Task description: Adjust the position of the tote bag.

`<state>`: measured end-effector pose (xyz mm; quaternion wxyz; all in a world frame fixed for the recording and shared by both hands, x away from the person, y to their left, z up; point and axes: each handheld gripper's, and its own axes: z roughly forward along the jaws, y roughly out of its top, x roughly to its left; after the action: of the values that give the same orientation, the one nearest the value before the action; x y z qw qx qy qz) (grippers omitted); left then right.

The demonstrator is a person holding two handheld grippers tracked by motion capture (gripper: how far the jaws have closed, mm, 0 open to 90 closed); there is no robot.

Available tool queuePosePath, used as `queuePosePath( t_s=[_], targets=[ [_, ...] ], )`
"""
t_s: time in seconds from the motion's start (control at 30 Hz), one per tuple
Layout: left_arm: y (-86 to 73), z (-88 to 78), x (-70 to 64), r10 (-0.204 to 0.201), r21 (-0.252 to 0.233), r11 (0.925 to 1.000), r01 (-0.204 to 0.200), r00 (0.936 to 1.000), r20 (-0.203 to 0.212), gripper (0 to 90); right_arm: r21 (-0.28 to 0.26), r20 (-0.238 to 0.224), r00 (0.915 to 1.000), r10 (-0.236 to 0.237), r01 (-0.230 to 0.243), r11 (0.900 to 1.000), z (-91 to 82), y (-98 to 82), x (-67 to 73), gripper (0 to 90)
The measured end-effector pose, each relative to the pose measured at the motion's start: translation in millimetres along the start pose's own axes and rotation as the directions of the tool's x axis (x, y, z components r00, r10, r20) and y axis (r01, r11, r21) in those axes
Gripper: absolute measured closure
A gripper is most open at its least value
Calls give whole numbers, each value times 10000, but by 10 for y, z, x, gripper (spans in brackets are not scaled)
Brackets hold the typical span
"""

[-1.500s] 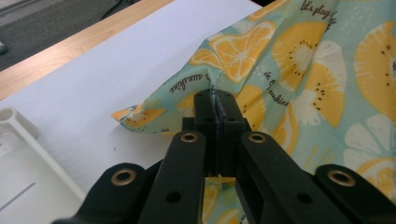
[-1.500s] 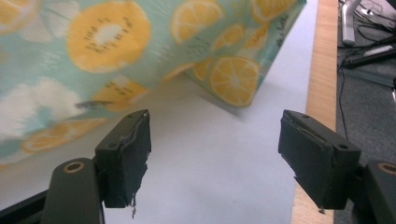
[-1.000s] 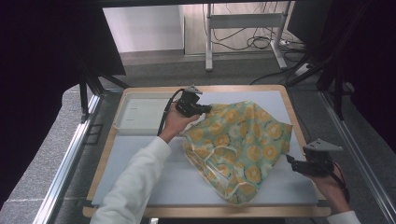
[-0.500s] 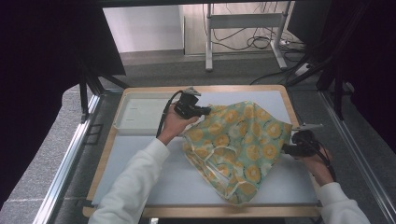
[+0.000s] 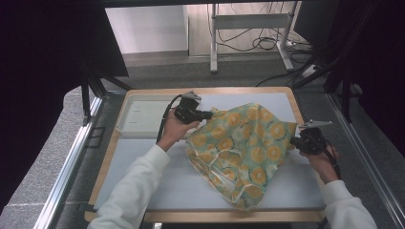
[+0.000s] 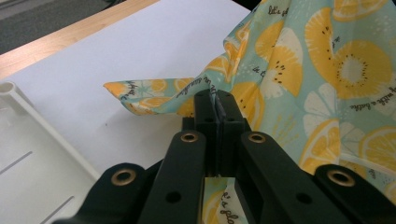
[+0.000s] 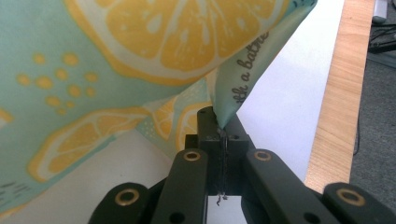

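The left gripper (image 5: 206, 115) is clenching its jaws on a far-left corner of the mint-green cotton cloth with orange citrus-slice print (image 5: 241, 145), pinning it while the right gripper (image 5: 294, 142), jaws having just been closing, is now gripping the right-hand edge. Opposite holds are likely meant for spreading the cloth, which is lying rumpled mid-bench (image 5: 143, 162) beside the shallow white plastic tray (image 5: 131, 125). Folds are hiding the near corners; how much fabric each bite is taking is hard to judge.
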<state>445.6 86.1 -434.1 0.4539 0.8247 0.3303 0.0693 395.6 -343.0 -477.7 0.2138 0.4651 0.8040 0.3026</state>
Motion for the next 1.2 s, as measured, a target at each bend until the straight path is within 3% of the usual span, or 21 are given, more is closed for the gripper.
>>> queuePosePath(
  t_s=[0.47,0.77,0.87,1.03,1.2],
  targets=[
    [-62,-42,-2,-173,-109,9998,175,9997,167,900,112,101,9999,-10,9,9999,10,44,-23,892],
    [-117,-93,-28,-237,-171,9996,244,9991,360,900,134,224,9997,-43,40,9999,12,175,-78,892],
    [-152,-124,-55,-312,-211,9993,323,9982,522,900,461,302,9994,-137,123,9989,98,235,-104,892],
    [-195,-164,-120,-247,-246,9994,263,9976,643,900,556,411,9991,94,-117,9984,186,324,-171,892],
    [-295,-225,-264,-178,-345,9992,212,9953,950,900,789,408,9990,185,-216,9966,361,446,-224,892]
  ],
)
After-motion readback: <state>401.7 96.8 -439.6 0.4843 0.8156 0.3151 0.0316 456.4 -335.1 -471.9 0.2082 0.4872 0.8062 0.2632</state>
